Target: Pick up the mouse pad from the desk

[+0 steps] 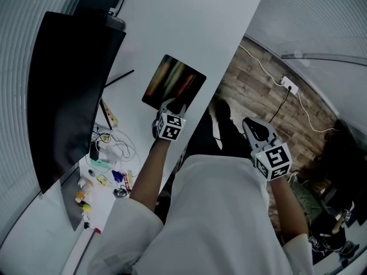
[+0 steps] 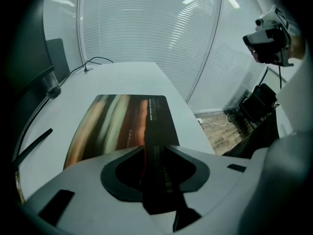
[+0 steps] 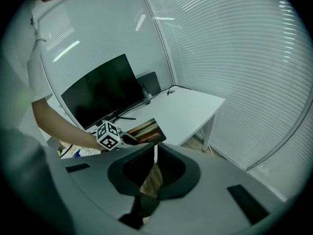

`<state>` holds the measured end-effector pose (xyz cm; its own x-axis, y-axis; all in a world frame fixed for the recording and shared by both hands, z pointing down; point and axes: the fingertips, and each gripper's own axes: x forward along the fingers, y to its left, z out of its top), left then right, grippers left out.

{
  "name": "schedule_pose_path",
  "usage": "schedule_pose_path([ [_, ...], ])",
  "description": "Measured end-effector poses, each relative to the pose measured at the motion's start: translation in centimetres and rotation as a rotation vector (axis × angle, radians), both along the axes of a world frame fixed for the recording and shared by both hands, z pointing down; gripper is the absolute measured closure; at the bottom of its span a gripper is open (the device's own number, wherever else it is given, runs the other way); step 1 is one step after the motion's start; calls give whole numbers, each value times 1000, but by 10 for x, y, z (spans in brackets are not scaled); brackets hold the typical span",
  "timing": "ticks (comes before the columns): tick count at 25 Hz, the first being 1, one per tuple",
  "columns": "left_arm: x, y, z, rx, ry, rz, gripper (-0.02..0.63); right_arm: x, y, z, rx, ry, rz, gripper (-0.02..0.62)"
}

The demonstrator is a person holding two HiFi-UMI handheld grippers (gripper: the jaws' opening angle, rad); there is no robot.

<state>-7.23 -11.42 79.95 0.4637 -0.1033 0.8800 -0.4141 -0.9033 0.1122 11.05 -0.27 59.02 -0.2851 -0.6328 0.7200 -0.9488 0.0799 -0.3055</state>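
Grab step: your L gripper (image 1: 171,105) is clamped on the pad (image 1: 174,80) at its near edge, and the pad lies on the desk (image 1: 195,22). R gripper (image 1: 251,126) hangs off-desk, jaws together, empty. Next: lift straight up and keep the pinch firm, bc the pad'll prob flop.

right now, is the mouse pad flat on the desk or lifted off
Mostly flat: the mouse pad lies spread on the desk, with only its near edge pinched in the left tongs.
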Motion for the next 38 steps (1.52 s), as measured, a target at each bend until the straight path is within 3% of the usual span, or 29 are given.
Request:
schedule_pose_path([
  [6, 2, 1, 0, -37, 3, -14, 446, -8, -1, 1, -4, 0, -11, 555],
  [10, 8, 13, 0, -32, -29, 69, 318, -10, -4, -1, 2, 2, -14, 555],
  [16, 6, 16, 5, 27, -89, 95, 252, -9, -1, 0, -3, 4, -4, 555],
  [38, 5, 14, 0, 24, 3, 42, 415, -16, -6, 4, -12, -9, -20, 555],
])
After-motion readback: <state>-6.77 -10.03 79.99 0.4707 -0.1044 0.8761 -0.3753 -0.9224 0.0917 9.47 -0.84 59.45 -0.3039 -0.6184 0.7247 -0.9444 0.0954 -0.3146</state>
